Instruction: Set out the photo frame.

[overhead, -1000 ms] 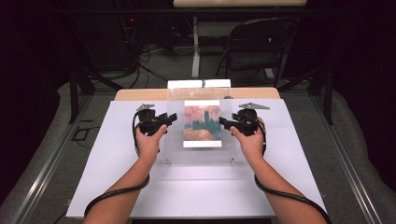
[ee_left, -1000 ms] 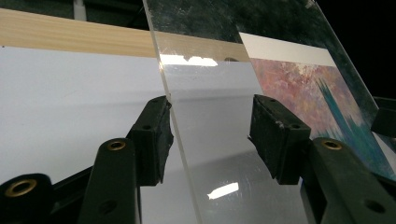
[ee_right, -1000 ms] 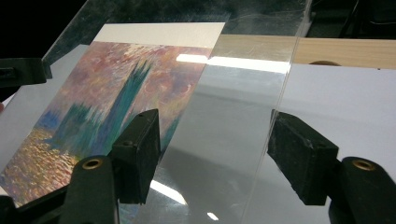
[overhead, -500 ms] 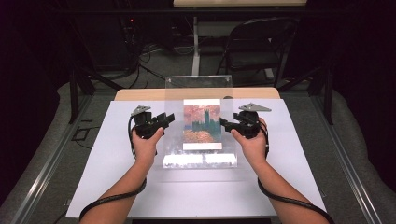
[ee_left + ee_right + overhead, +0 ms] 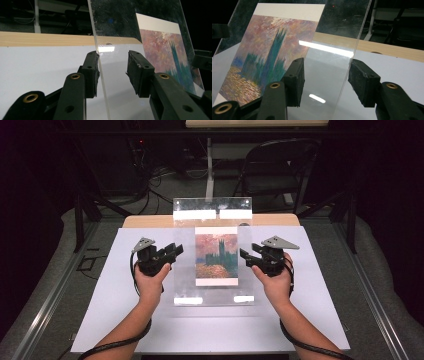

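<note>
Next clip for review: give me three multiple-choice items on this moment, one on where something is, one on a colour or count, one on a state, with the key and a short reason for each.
1. Where is the painting print relative to the two grippers?
A. Between them
B. Left of both
C. On the floor

2. What colour is the tower shape in the print?
A. Bright yellow
B. Dark blue-green
C. White

3. How do the jaws of the left gripper stand at the clear acrylic panel?
A. Clamped tight on the print's centre
B. Apart, one on each side of the panel's edge
C. Shut with nothing between them

Key: 1 A, the high view shows the print midway between the left gripper and the right gripper. 2 B, the right gripper view shows a blue-green tower against a pinkish sky. 3 B, the left gripper view shows a gap beside the edge.
</note>
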`<state>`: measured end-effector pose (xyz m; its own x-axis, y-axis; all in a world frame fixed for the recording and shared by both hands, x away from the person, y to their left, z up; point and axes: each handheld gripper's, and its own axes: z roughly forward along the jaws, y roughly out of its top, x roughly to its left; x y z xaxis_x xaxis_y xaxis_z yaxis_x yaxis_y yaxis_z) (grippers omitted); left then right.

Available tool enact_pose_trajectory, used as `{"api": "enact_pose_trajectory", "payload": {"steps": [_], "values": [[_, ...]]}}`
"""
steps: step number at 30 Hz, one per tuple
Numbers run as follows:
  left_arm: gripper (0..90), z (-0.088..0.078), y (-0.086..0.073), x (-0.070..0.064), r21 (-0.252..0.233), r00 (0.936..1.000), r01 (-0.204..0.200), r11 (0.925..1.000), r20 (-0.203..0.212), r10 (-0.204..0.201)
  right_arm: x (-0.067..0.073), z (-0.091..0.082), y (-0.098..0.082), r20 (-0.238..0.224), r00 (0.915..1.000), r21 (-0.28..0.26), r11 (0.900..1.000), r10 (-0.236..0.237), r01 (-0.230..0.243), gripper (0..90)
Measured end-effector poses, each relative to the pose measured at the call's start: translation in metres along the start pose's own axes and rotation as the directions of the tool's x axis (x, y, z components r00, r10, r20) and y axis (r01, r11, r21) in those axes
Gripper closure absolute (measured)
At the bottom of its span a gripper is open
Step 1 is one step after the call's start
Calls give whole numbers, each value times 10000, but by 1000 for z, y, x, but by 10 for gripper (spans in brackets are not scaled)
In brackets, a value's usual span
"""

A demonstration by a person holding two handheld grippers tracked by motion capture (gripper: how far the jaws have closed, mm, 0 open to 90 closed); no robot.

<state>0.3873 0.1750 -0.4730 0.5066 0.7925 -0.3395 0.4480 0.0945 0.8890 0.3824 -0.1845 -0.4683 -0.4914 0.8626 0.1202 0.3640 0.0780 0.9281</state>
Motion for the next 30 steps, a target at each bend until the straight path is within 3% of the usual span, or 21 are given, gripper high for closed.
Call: {"api": "enact_pose_trajectory", "payload": {"steps": [12, 18, 30], "values": [[651, -24, -7, -13, -430, 9990, -432, 9981, 123, 438, 12, -27, -3, 30, 9997, -351, 9991, -222, 223, 551], [689, -40, -10, -19, -464, 9983, -407, 9981, 390, 425, 16, -42, -6, -134, 9995, -522, 9983, -277, 270, 601], [717, -66, -21, -36, -505, 9924, -1145, 9921, 402, 1166, 27, -72, -20, -470, 9985, -822, 9963, -272, 233, 668]]}}
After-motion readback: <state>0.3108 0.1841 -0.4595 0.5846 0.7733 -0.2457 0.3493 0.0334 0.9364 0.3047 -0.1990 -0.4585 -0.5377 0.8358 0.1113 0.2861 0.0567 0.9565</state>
